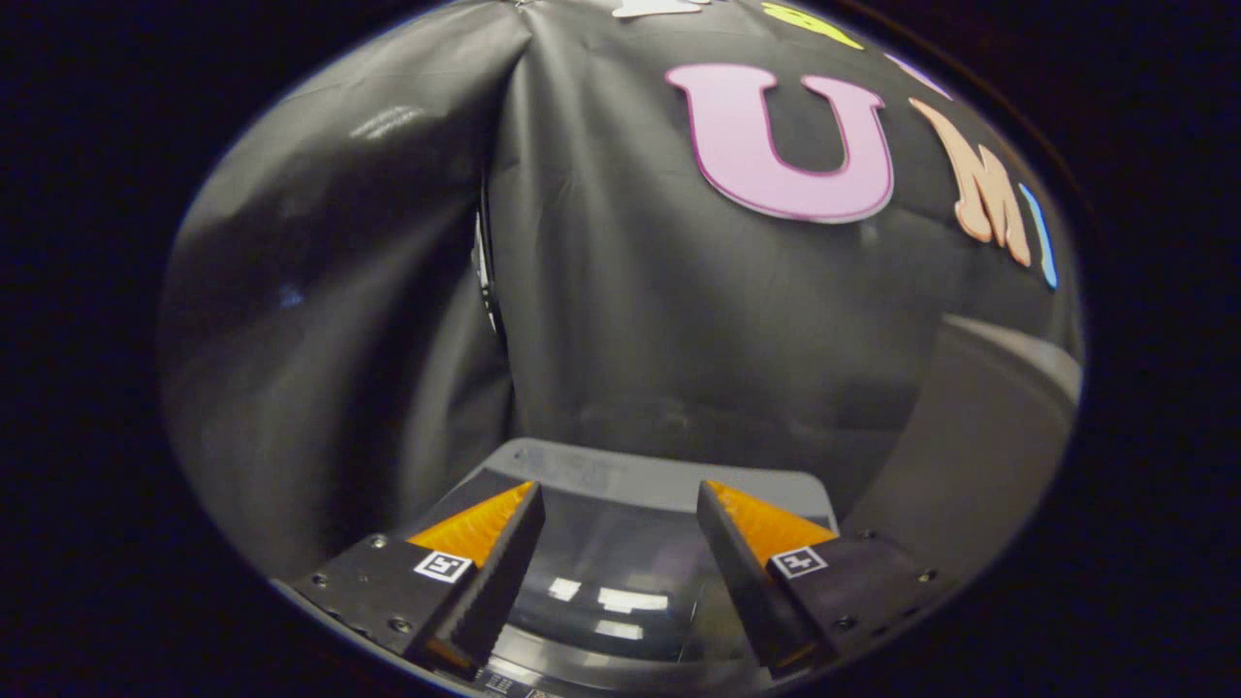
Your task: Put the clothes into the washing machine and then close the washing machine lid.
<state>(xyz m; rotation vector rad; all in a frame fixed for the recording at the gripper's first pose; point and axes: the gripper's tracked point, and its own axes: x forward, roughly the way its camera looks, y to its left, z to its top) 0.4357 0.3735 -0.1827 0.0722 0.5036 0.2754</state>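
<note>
My gripper (618, 499) is open, its two fingers spread wide with nothing between them. Directly below and between the fingers lies the washing machine's lid (601, 572), a dark glossy panel with light reflections on it, lying flat. The grey rear panel of the washing machine (640, 475) runs just beyond the fingertips, against the booth wall. No clothes can be seen.
The black cloth wall (679, 320) stands close behind the machine, with a vertical seam left of centre. A grey slanted surface (979, 436) rises beside the machine, off the right finger.
</note>
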